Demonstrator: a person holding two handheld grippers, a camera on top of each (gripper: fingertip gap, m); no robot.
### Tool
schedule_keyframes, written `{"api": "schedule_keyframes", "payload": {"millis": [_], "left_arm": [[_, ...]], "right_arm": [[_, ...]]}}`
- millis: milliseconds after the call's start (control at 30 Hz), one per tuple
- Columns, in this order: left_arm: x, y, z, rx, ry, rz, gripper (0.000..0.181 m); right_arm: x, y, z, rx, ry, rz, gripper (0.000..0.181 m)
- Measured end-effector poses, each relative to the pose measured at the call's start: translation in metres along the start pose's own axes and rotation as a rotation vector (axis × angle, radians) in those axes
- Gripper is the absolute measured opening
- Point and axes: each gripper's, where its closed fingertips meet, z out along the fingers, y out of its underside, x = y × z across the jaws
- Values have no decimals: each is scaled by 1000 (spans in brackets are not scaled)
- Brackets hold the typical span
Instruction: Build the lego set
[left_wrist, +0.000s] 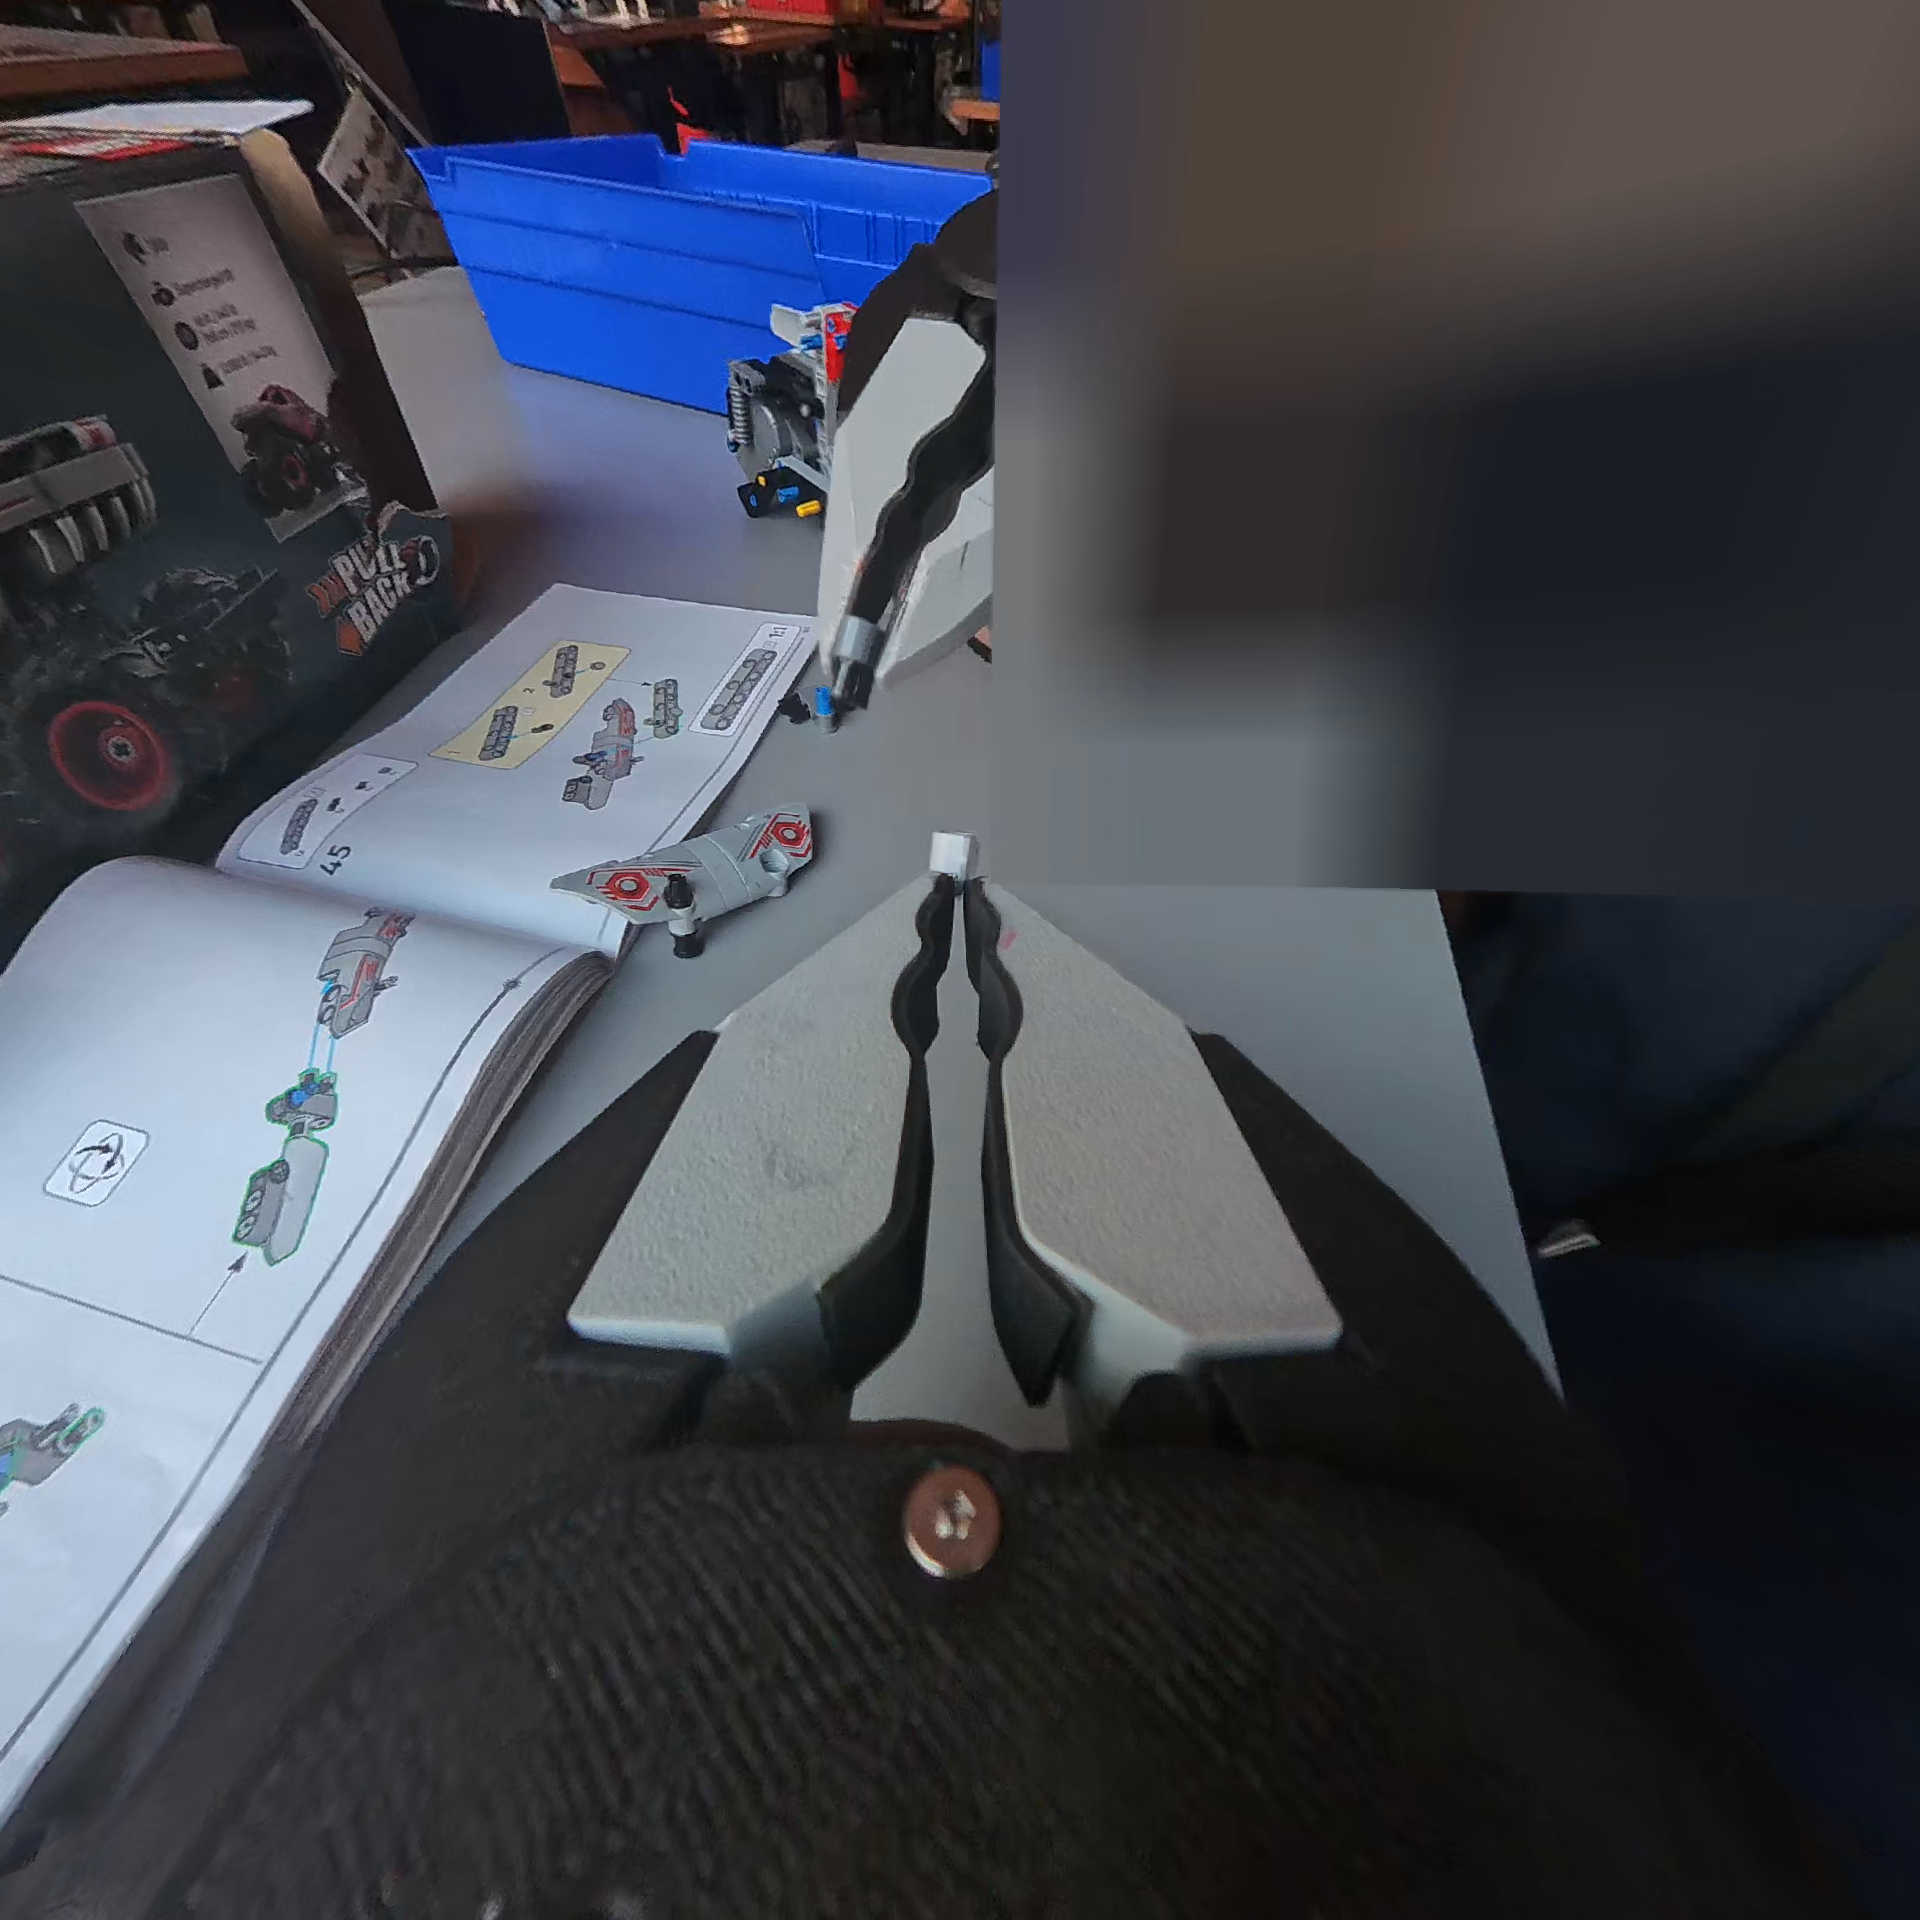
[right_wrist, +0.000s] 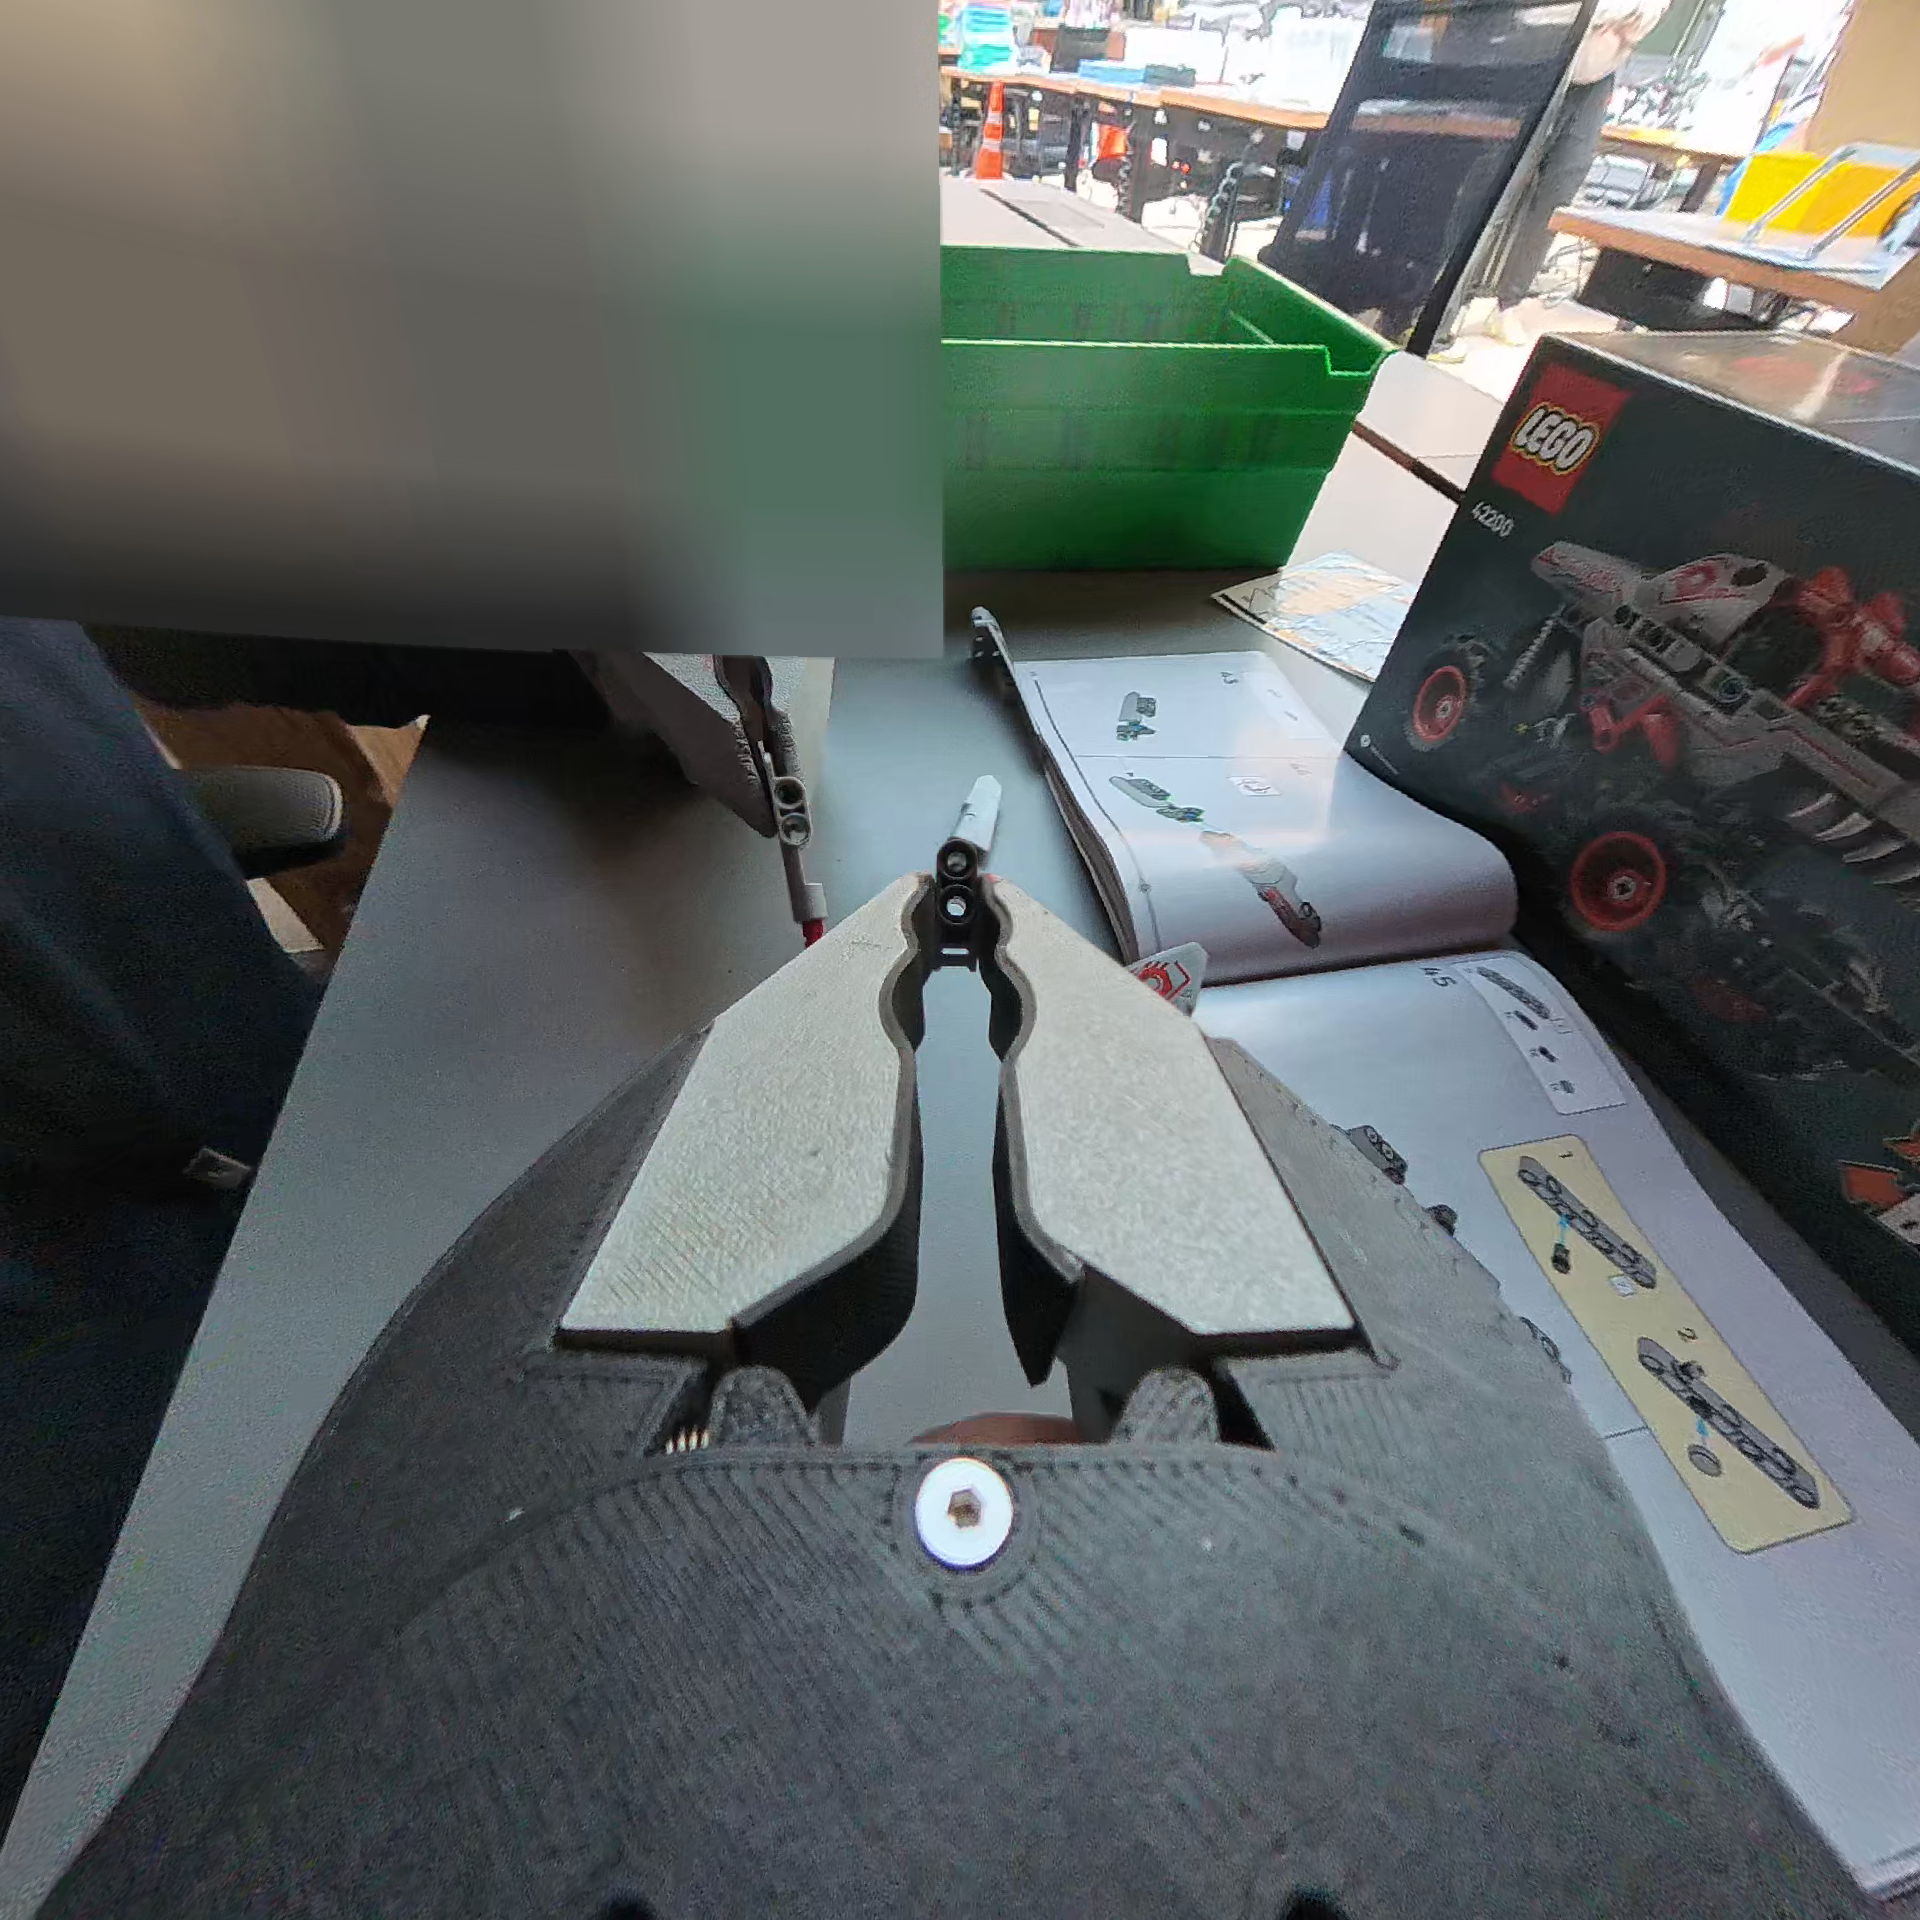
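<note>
My left gripper (left_wrist: 954, 885) is shut on a thin light grey beam (left_wrist: 954, 852), seen end-on at its tips. In the right wrist view this gripper (right_wrist: 774, 774) holds the beam (right_wrist: 795, 831) pointing down, with a red end near the table. My right gripper (right_wrist: 956, 909) is shut on a small dark two-hole connector (right_wrist: 956, 894); a light grey stick-like part (right_wrist: 979, 810) shows just beyond it. In the left wrist view the right gripper (left_wrist: 847, 675) is low over the table beside the open instruction booklet (left_wrist: 312, 1039). A grey panel with red stickers (left_wrist: 696, 868) lies between the two grippers.
A partly built grey chassis (left_wrist: 784, 416) stands in front of a blue bin (left_wrist: 675, 260). A green bin (right_wrist: 1143, 416) is at the back. The set's box (right_wrist: 1683, 675) stands beyond the booklet (right_wrist: 1299, 831). The table edge (left_wrist: 1475, 1039) runs close on the right. There is about 5 cm between the tips of the two grippers.
</note>
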Motion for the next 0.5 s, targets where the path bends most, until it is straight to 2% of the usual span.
{"api": "schedule_keyframes", "payload": {"millis": [367, 500], "left_arm": [[-10, 7, 6, -64, 50, 28, 0], [-14, 4, 9, -47, 97, -24, 0]], "right_arm": [[2, -15, -5, 98, -19, 6, 4], [-2, -18, 1, 96, -66, 23, 4]]}}
